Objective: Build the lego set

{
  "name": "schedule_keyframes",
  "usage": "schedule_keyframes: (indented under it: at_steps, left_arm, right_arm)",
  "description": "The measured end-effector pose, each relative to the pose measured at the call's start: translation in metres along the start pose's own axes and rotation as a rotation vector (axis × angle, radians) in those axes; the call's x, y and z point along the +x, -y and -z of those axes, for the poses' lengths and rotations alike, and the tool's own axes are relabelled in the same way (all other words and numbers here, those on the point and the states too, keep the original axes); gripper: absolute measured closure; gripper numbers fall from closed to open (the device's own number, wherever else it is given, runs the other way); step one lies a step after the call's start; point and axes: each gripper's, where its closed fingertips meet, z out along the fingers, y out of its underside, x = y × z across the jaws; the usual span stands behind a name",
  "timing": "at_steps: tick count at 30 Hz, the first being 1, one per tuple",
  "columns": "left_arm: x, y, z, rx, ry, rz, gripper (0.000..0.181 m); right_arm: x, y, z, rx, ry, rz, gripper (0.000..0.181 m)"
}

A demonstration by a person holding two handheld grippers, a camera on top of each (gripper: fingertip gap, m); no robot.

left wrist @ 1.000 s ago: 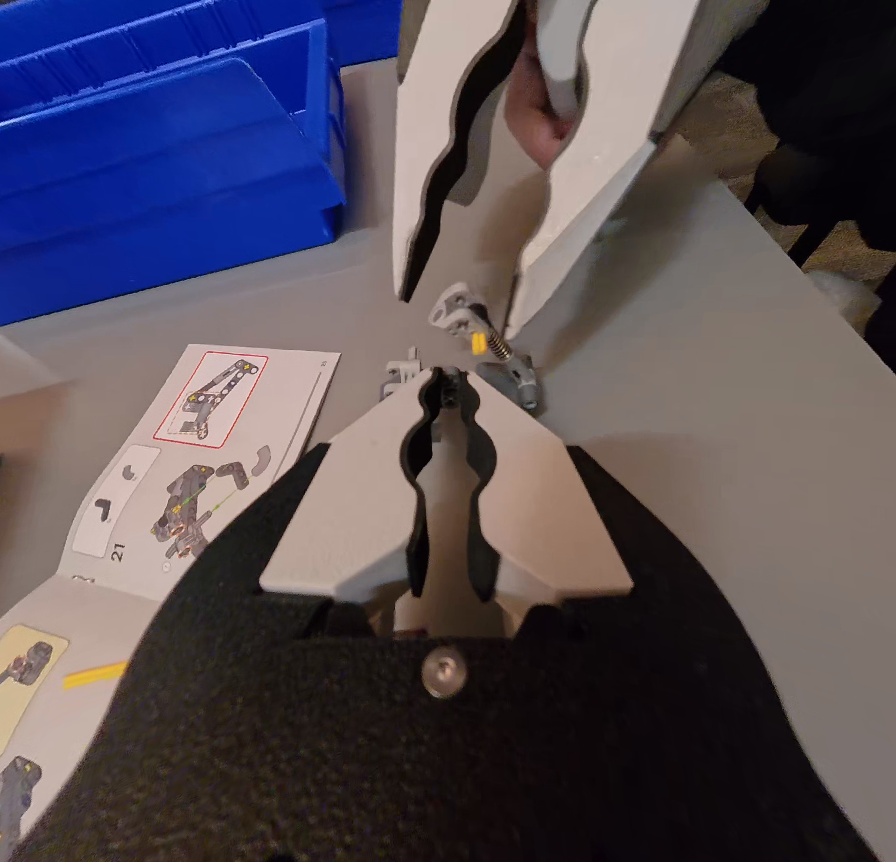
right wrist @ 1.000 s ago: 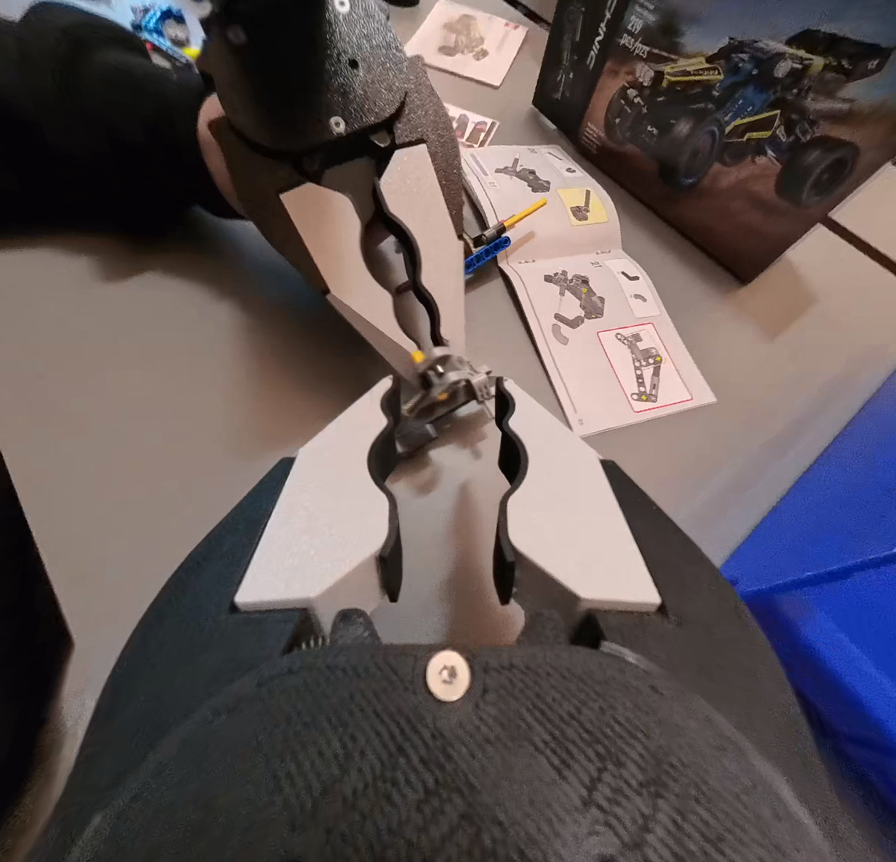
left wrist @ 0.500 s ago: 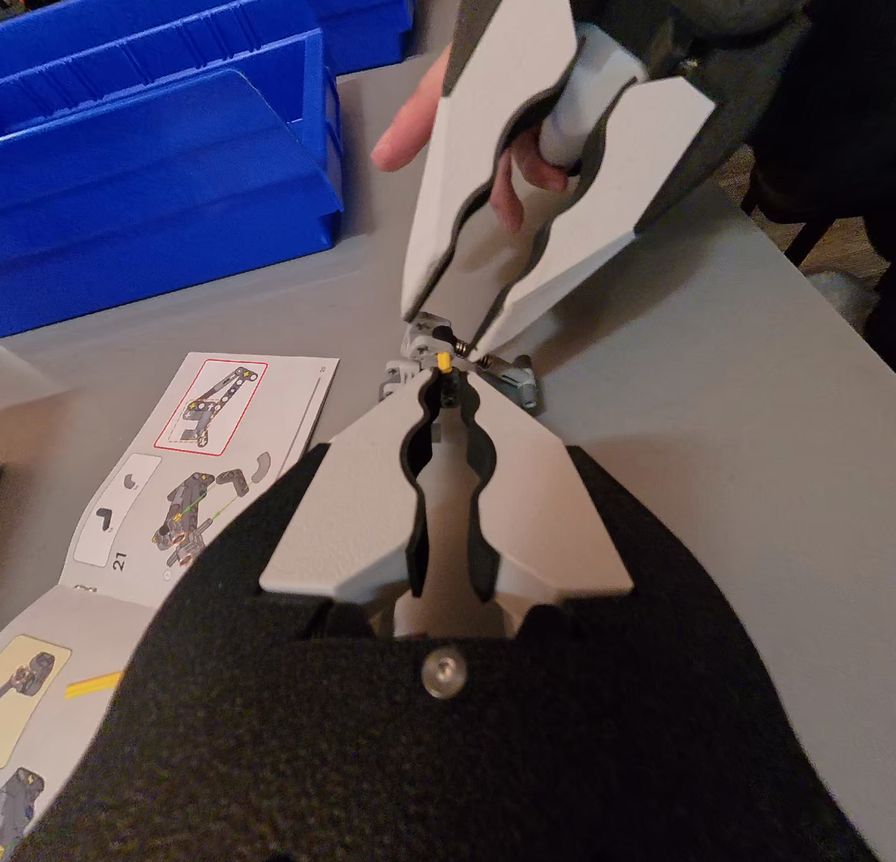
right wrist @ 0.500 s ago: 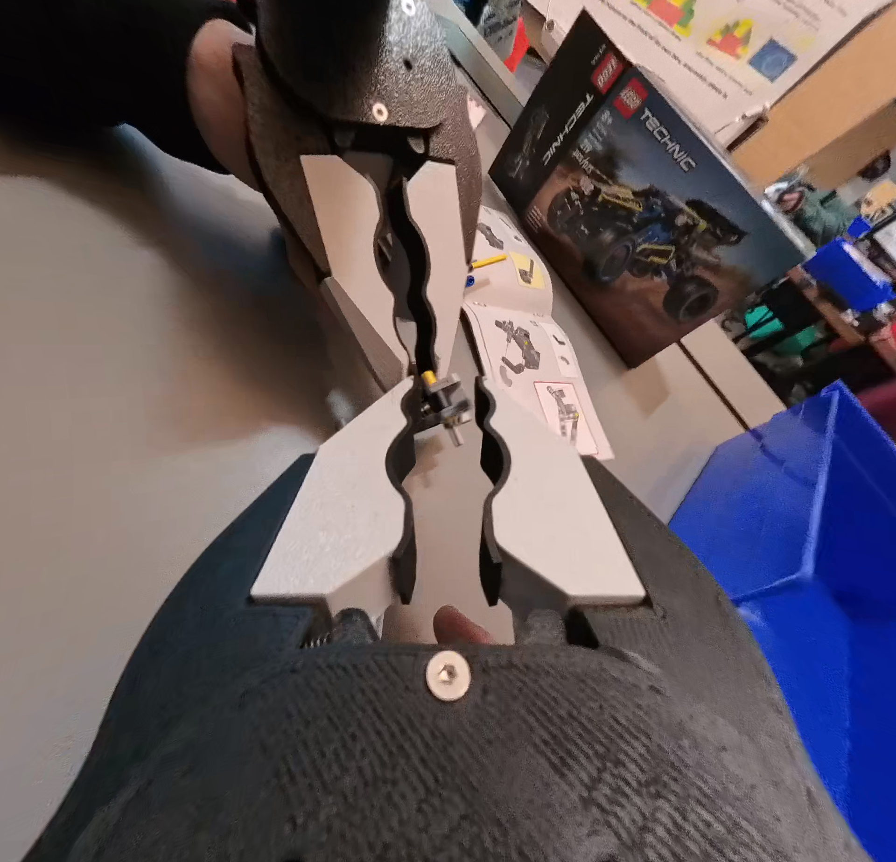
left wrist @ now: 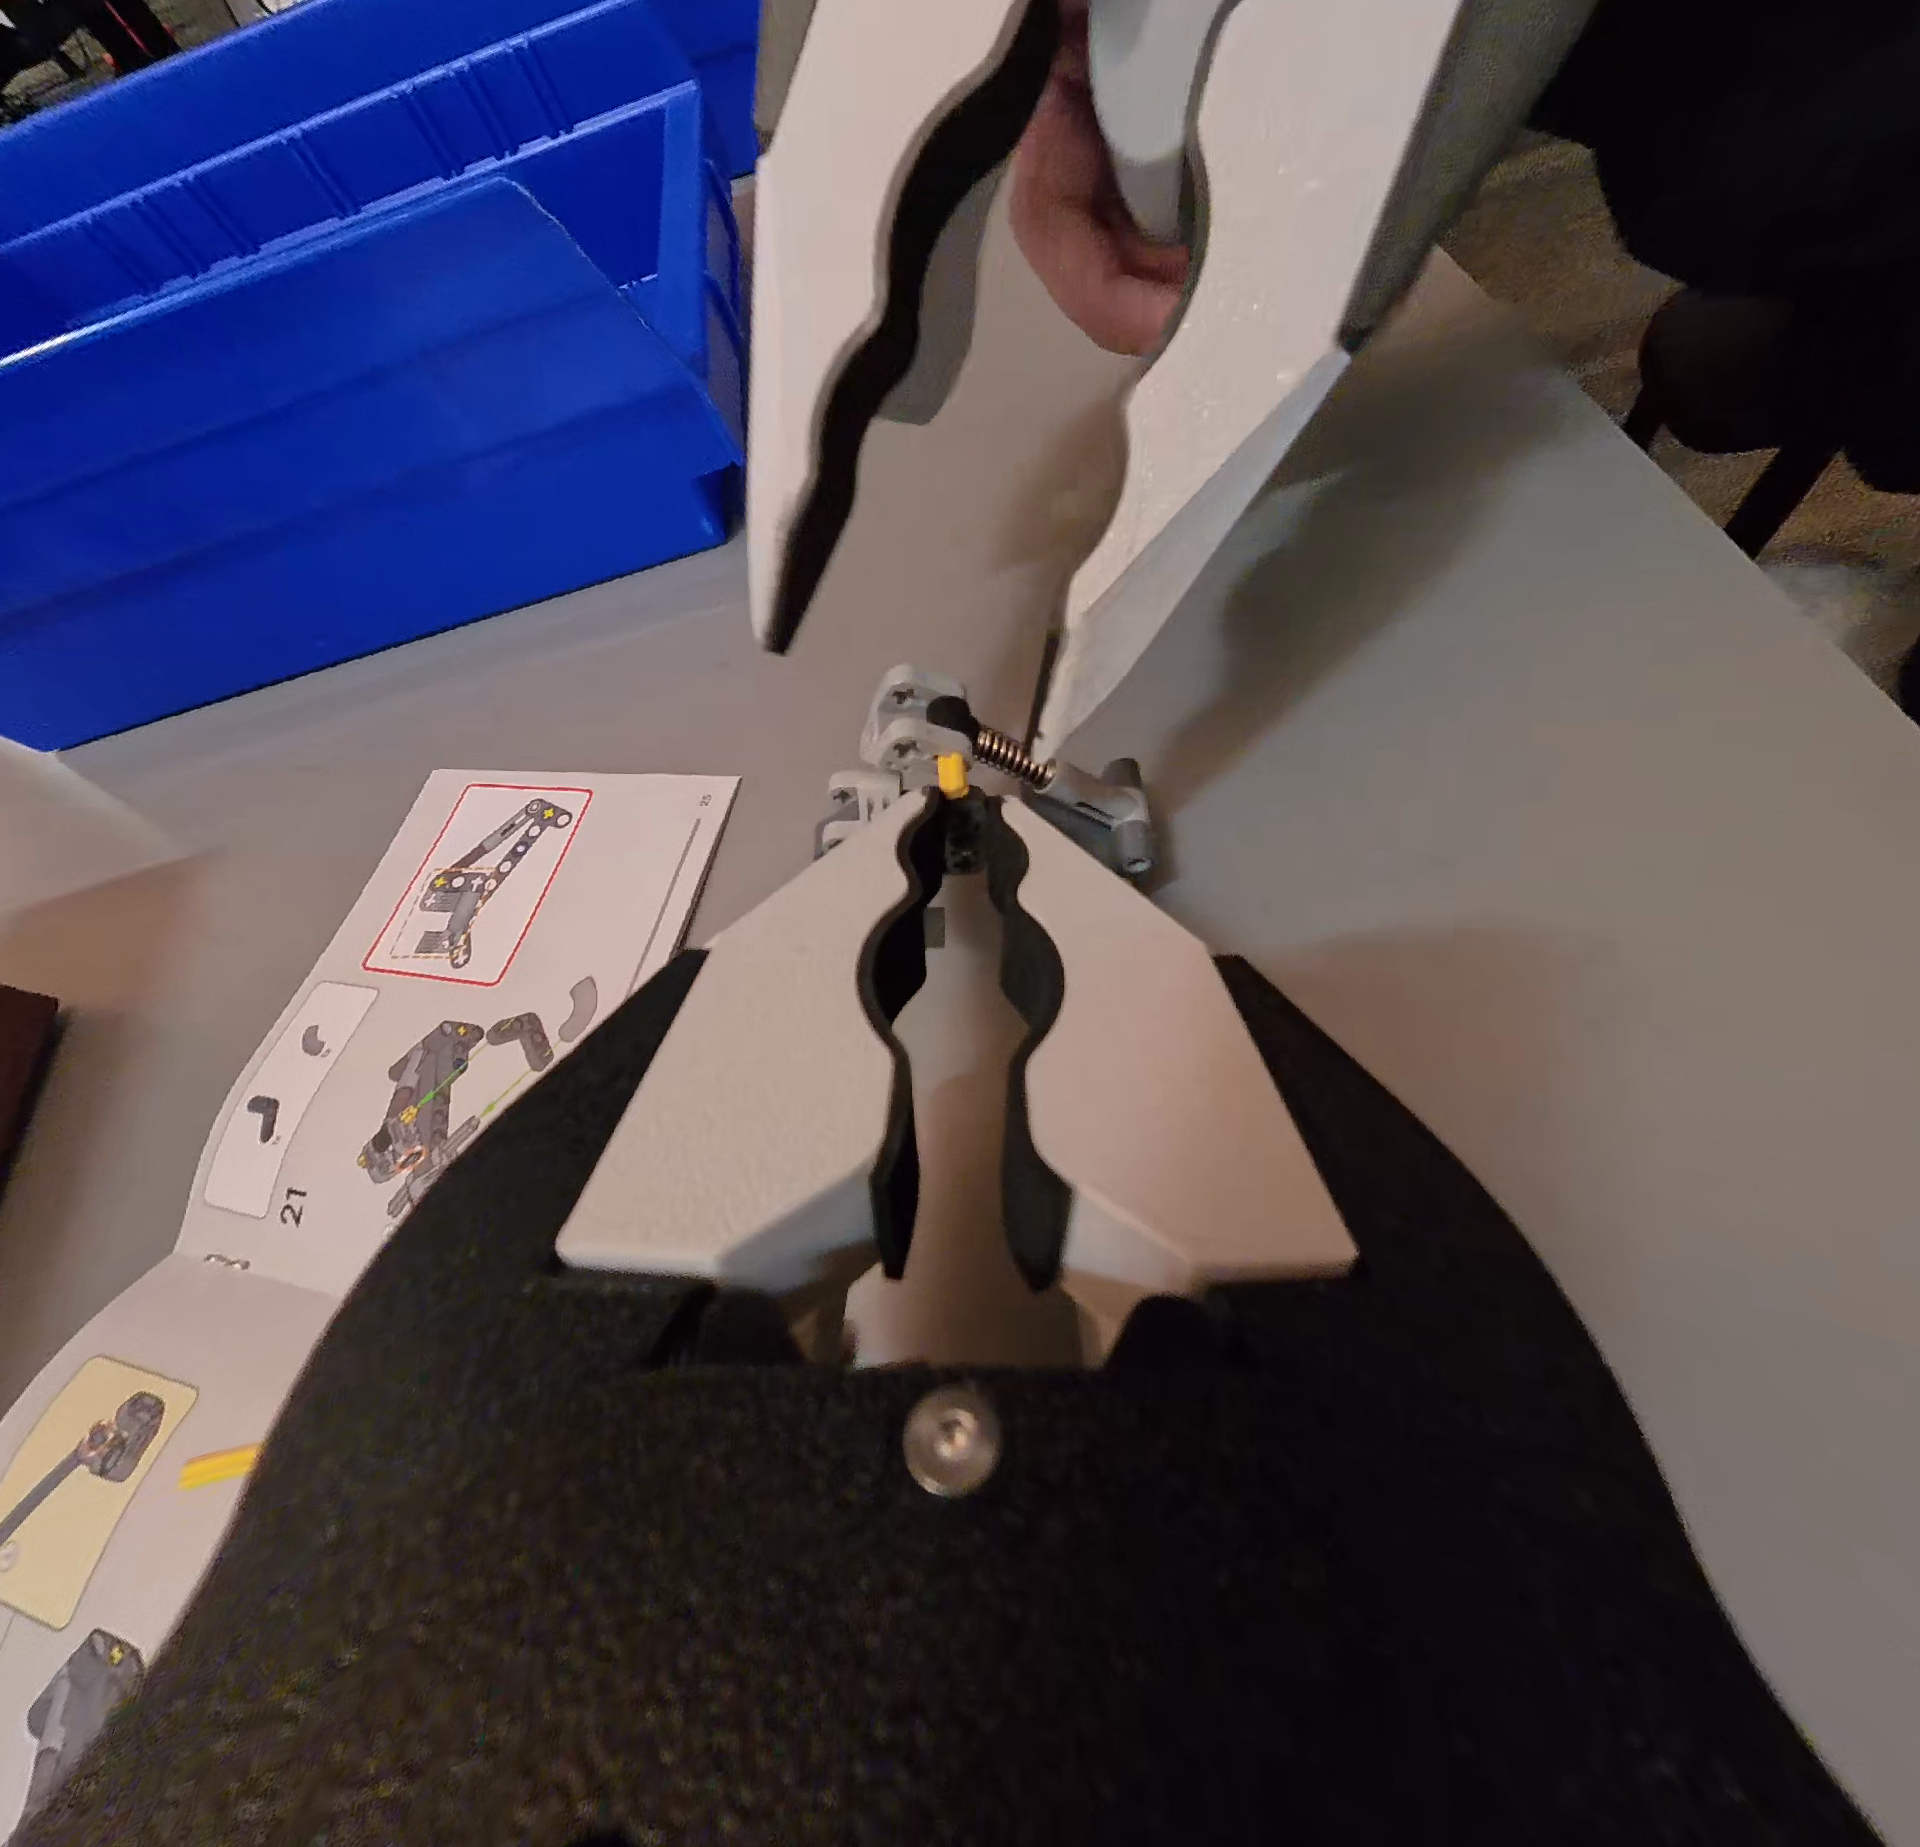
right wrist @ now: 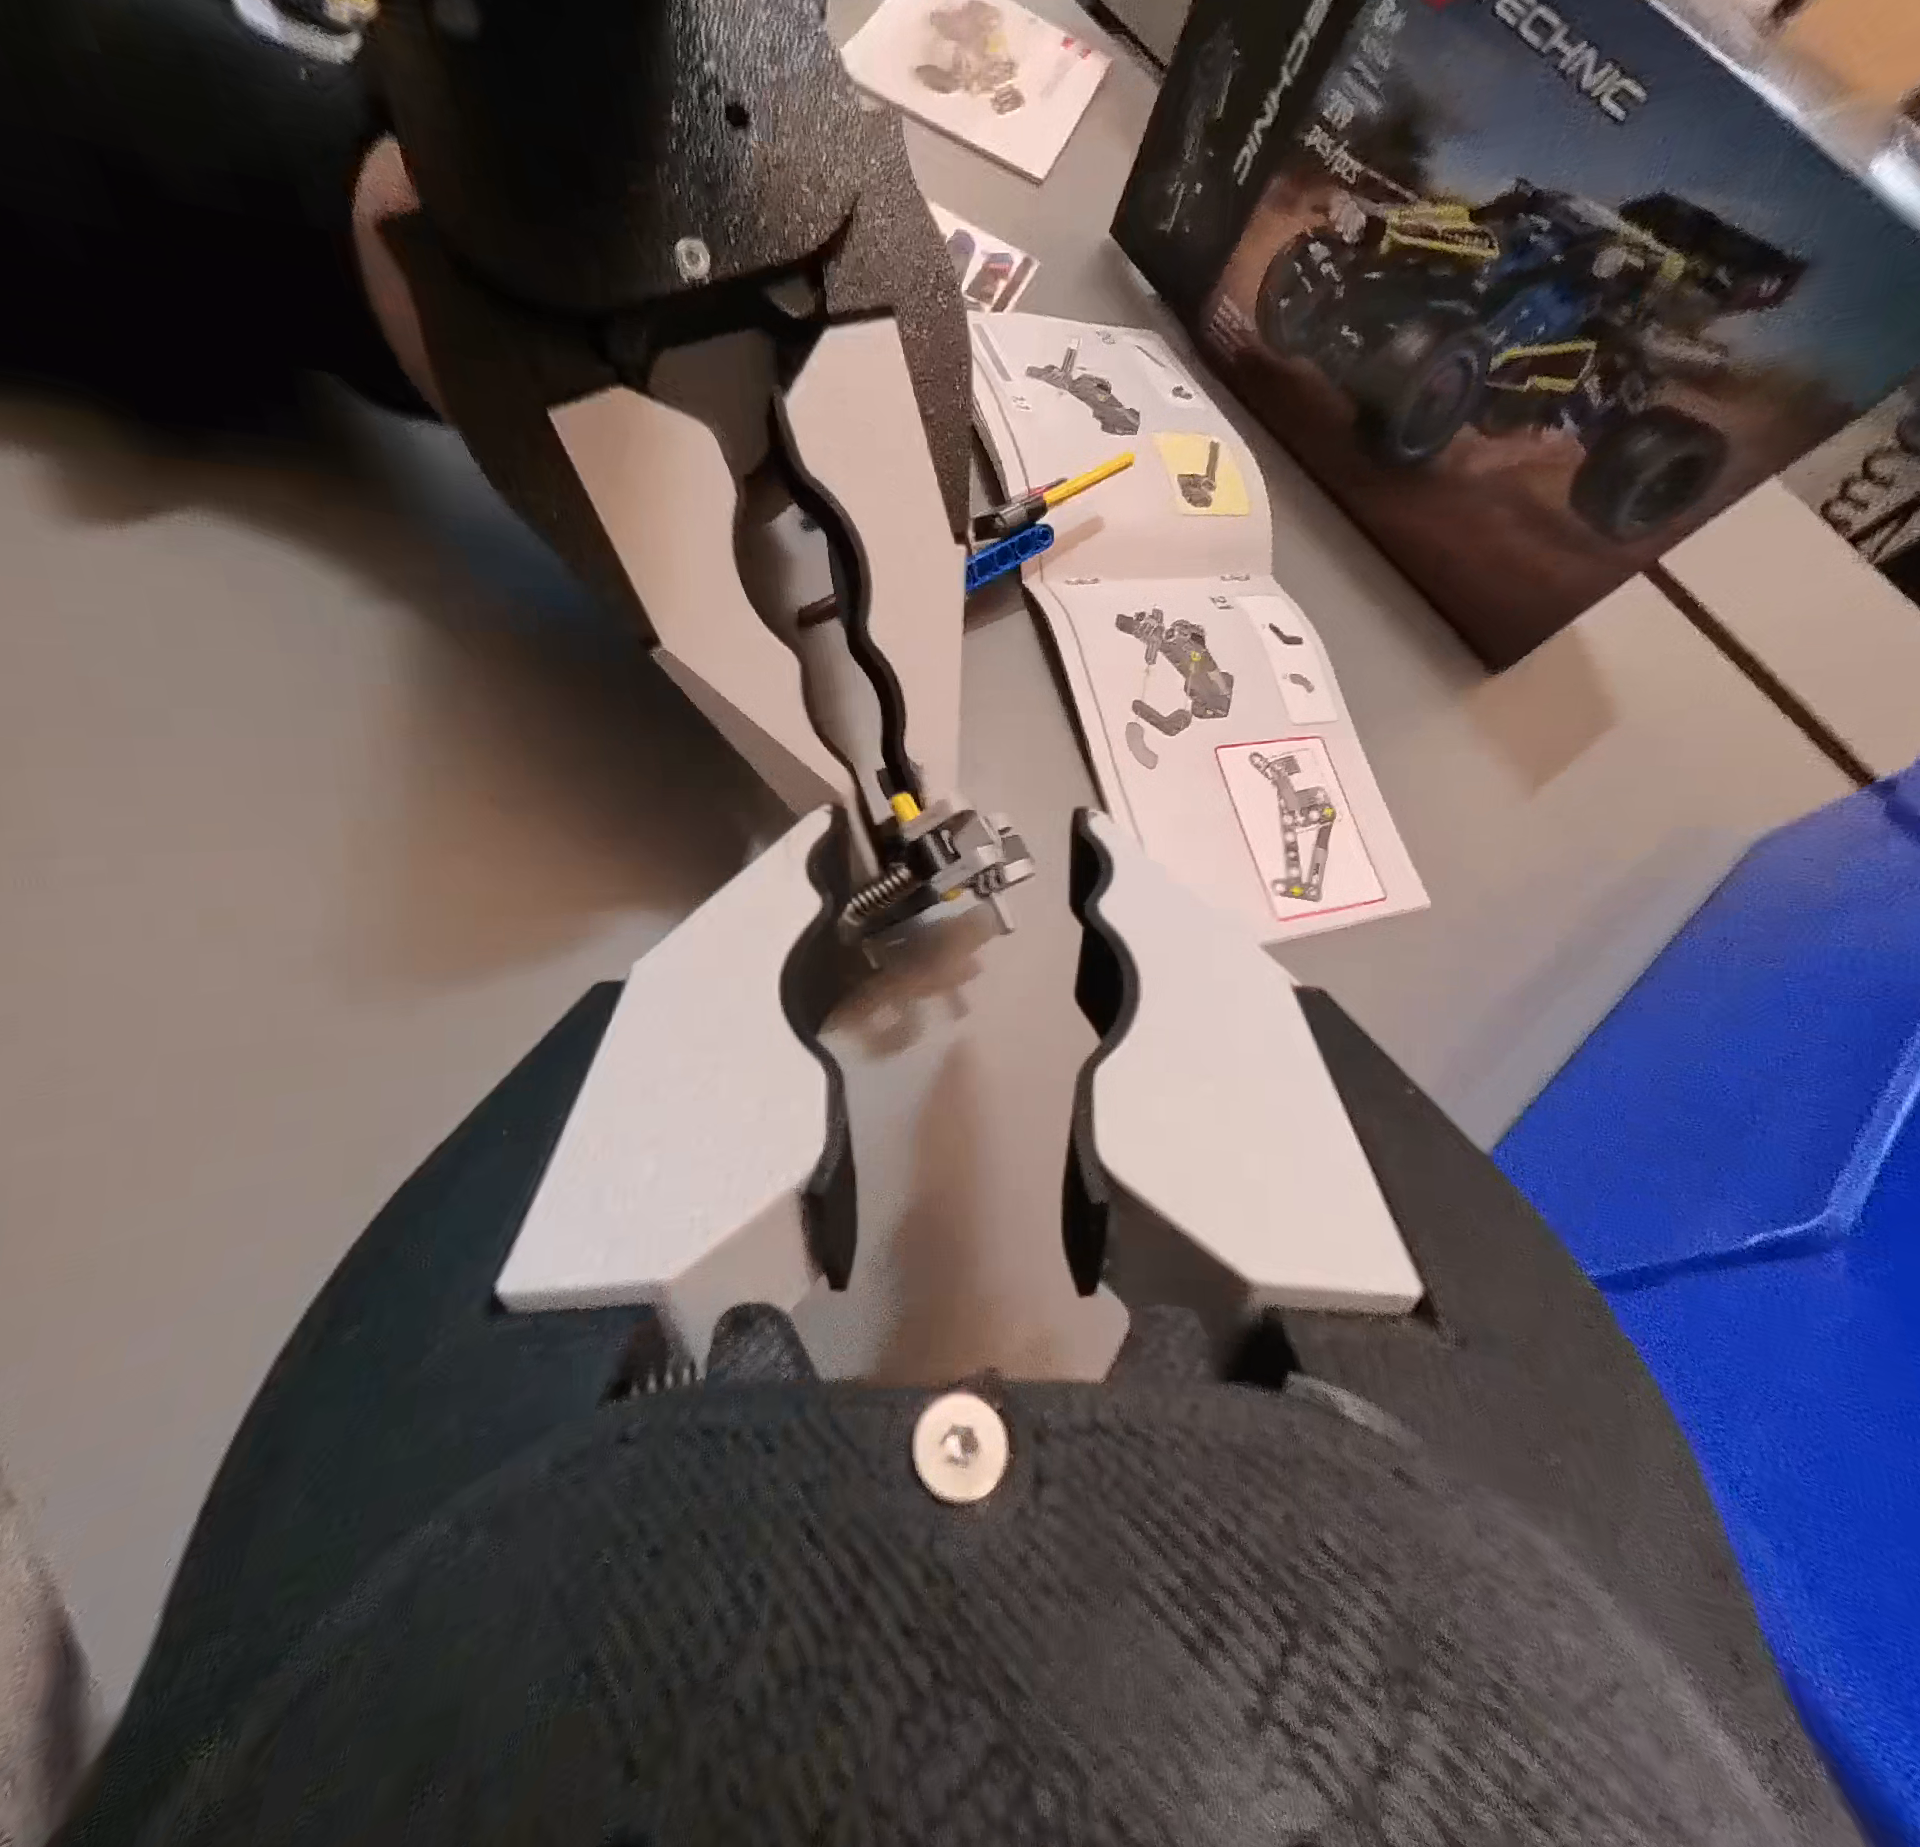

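A small grey lego assembly [left wrist: 914, 732] with a metal spring [left wrist: 1003, 753] and a yellow pin [left wrist: 948, 771] sits low over the grey table [left wrist: 1507, 966]. My left gripper [left wrist: 961, 815] is shut on the assembly's black part. My right gripper [left wrist: 925, 691] hangs above it, jaws wide apart, its right fingertip close beside the spring. In the right wrist view the assembly [right wrist: 951, 857] lies between the tips of my open right gripper [right wrist: 951, 826], nearer the left finger. The left gripper [right wrist: 894, 784] comes down from the top and pinches it.
Blue bins [left wrist: 312, 343] stand at the back left. The open instruction booklet [left wrist: 499, 966] lies left of the assembly and shows in the right wrist view [right wrist: 1195, 717]. The set's box [right wrist: 1507, 291], a yellow axle [right wrist: 1081, 478] and a blue beam [right wrist: 1008, 556] lie beyond. Both grippers' tips are close together, under 4 cm apart.
My right gripper, which had narrowed around the assembly half a second ago, has opened wide and let go. The left gripper still holds the assembly in the same place.
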Motion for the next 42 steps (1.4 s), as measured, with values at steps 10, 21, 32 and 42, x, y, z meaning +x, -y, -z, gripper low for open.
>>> schedule_keyframes:
  at_steps: [10,21,32,42]
  left_arm:
    - [-0.001,0.001,-0.002,-0.004,0.018,-0.002,0.177]
    - [-0.004,0.001,-0.003,-0.006,0.046,0.003,0.177]
    - [-0.013,0.002,-0.003,-0.005,0.12,0.061,0.177]
    - [-0.017,0.007,-0.001,0.032,0.137,0.12,0.177]
  right_arm:
    - [-0.001,-0.017,-0.003,-0.024,-0.161,-0.264,0.157]
    - [-0.001,-0.016,-0.005,0.042,-0.207,-0.394,0.169]
    - [0.013,-0.02,-0.005,0.035,-0.346,-0.382,0.169]
    - [0.011,-0.02,-0.004,-0.082,-0.349,-0.294,0.169]
